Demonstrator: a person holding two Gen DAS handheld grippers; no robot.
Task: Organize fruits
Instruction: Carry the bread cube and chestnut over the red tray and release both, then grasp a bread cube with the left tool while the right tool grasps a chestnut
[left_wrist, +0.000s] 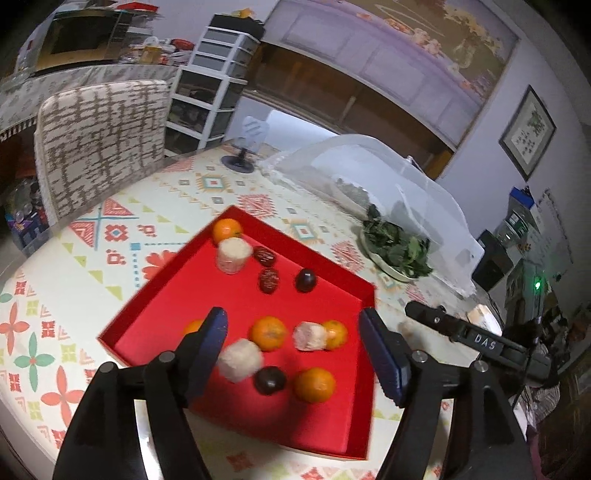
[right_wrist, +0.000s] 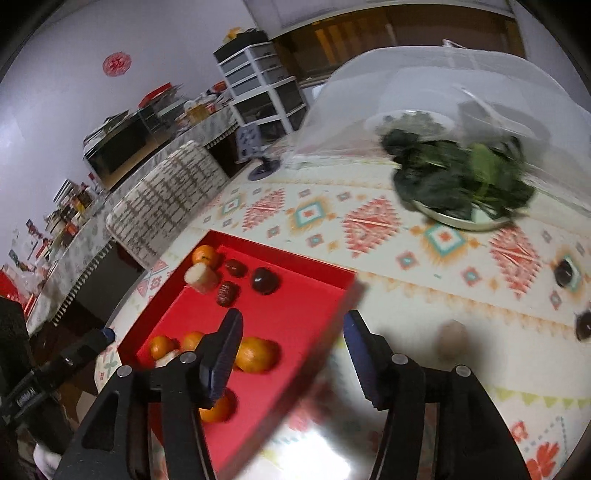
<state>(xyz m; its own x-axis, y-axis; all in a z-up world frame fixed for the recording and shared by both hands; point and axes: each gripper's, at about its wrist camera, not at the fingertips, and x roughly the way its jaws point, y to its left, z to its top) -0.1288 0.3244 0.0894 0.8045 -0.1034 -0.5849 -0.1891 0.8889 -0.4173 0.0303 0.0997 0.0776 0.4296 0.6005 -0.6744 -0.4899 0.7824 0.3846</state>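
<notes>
A shallow red cardboard tray (left_wrist: 177, 295) sits on a table covered with a cream cloth patterned in red, teal and yellow shapes (left_wrist: 122, 229). Inside the tray lie round orange mandarins (left_wrist: 269, 333), pale fruits wrapped in white foam netting (left_wrist: 232, 255), dark round plums (left_wrist: 305, 280) and small brown-red wrapped pieces (left_wrist: 268, 280); any print on these wrappers is too blurred to read. One mandarin, a netted fruit, the two wrapped pieces and a plum sit toward the far corner, and the rest lie nearer the camera.

The left gripper (left_wrist: 293, 354), black with blue pads, hangs above the near part of the tray with its jaws spread apart and nothing between the pads. The right gripper (right_wrist: 293, 358), of the same build, is over the tray's right edge and the cloth beside it, its jaws likewise apart and empty. From the left wrist view its black body carries white letters reading "DAS".

On the cloth outside the tray, a pale netted fruit (right_wrist: 452, 343) lies near the right gripper, and two dark plums (right_wrist: 565, 272) lie farther to the right, well apart from the tray. A plate of dark green leaves (right_wrist: 461, 177) stands beyond, beside a clear domed food cover (right_wrist: 369, 85). A round red paper ornament (right_wrist: 116, 64) hangs on the wall; its character is unreadable.
</notes>
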